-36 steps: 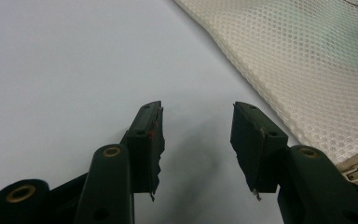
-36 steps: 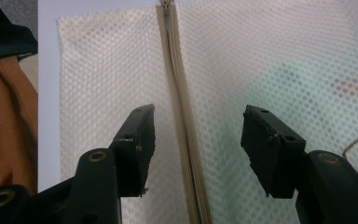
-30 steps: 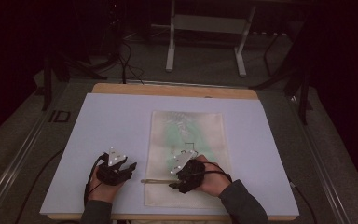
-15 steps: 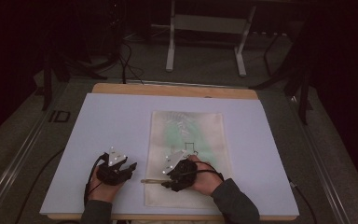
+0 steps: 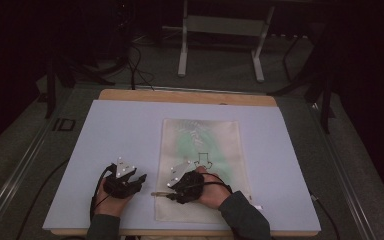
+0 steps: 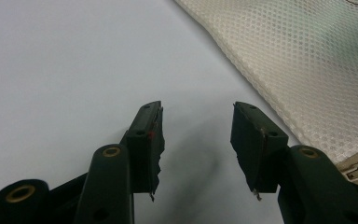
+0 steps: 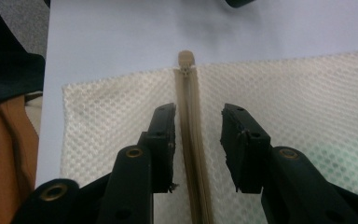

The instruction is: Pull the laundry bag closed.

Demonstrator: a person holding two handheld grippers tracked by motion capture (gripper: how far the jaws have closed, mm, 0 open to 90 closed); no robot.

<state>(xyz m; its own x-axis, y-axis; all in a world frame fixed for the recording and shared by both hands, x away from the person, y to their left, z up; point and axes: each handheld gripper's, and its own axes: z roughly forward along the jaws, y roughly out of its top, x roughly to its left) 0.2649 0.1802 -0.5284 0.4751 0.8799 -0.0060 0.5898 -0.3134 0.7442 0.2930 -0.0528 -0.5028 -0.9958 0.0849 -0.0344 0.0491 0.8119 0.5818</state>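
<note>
Pale table, right gripper straddling mesh bag's zipper

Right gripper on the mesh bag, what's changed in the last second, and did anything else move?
The right gripper has slid left along the mesh bag's near edge, toward the zipper's end. Its jaws stand open astride the zipper, gripping nothing. The left gripper, open on the table, and the bag stayed put.

Wood table w/ pale sheet on top, mesh zip bag flat on sheet
</note>
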